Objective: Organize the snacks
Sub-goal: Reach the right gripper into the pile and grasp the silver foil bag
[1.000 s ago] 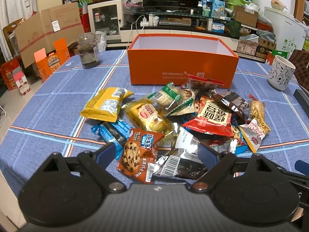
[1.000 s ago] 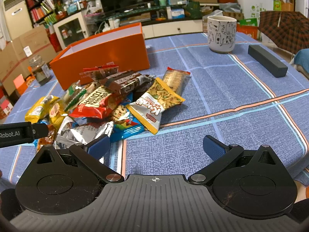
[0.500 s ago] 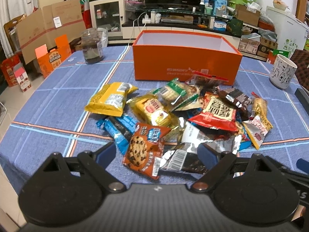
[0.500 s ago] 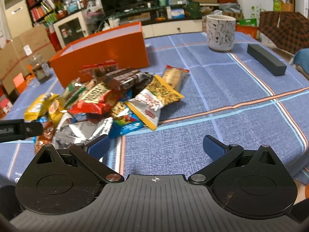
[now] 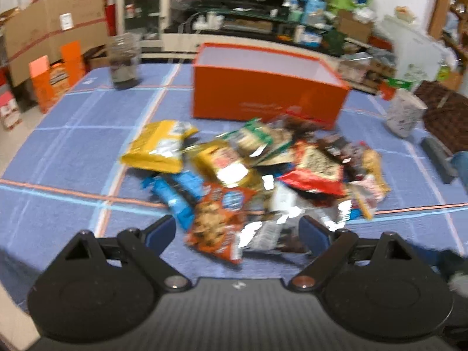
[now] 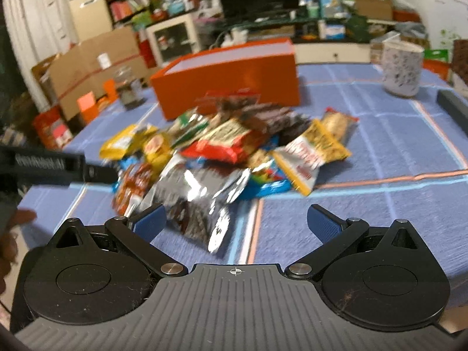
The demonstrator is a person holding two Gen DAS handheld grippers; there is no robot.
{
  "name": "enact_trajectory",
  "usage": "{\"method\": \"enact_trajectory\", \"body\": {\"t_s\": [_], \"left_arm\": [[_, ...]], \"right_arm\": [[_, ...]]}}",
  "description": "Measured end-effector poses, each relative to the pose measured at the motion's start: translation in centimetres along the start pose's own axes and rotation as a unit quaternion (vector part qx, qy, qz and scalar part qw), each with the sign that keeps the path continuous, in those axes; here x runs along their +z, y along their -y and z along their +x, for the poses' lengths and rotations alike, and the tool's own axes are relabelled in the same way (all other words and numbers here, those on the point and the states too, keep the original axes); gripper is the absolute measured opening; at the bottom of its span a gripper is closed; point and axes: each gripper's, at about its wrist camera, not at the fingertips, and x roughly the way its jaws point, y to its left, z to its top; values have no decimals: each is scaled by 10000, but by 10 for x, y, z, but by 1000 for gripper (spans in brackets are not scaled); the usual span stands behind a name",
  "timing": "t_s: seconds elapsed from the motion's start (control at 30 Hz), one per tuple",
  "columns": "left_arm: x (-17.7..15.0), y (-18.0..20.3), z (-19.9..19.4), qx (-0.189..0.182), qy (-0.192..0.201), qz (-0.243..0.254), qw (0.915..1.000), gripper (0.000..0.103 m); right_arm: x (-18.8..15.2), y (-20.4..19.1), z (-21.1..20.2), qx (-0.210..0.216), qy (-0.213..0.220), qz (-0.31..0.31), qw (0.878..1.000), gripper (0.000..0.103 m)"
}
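Left tongs (image 5: 237, 229): I am holding them spread, empty.
Right tongs (image 6: 237, 223): spread, empty.
Heap of crinkly foil snack packets (image 5: 257, 175): lying just ahead of both tongs.
Handling: probably light, slippery; I am favouring a sealed edge.

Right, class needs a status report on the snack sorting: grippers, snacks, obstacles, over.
Left gripper open, empty. Right gripper open, empty. Snack pile loose before the orange box. Nothing blocking.
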Motion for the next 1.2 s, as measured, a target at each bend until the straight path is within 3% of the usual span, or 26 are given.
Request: {"method": "enact_trajectory", "body": {"t_s": [0.2, 0.3, 0.43, 0.6, 0.63, 0.73, 0.8, 0.87, 0.93, 1.03, 1.2], "left_arm": [[3, 32, 30, -435, -300, 416, 9977, 89], [7, 39, 39, -521, -319, 586, 9964, 89], [5, 31, 47, -851, -486, 422, 9943, 87], [16, 26, 60, -1611, -626, 359, 9843, 87], [20, 26, 61, -1622, -626, 475, 9836, 87], [29, 24, 56, -1288, -480, 756, 9876, 87], [31, 17, 46, -1093, -326, 759, 9906, 87], [30, 7, 37, -956, -290, 596, 9932, 87], [25, -4, 31, -855, -356, 333, 9951, 87], [19, -24, 23, -764, -387, -230, 9961, 87], [17, -53, 15, -625, -385, -756, 9944, 87]], "right_arm": [[-10, -7, 16, 77, -67, -335, 9994, 94], [-12, -13, 25, 198, -96, -492, 9985, 85], [-14, -20, 38, 327, -244, -581, 9975, 71], [-22, -50, 39, 607, -248, -1170, 9910, 75], [-24, -57, 37, 679, -244, -1310, 9887, 80], [-27, -69, 31, 1049, -271, -1528, 9823, 79], [-25, -71, 24, 1059, -189, -1501, 9828, 79], [-19, -67, 16, 763, -13, -1607, 9840, 80], [-9, -60, 12, 546, 185, -1760, 9827, 93], [6, -53, 23, 384, 166, -2167, 9753, 95], [24, -48, 64, 811, -264, -2345, 9684, 94]]}}
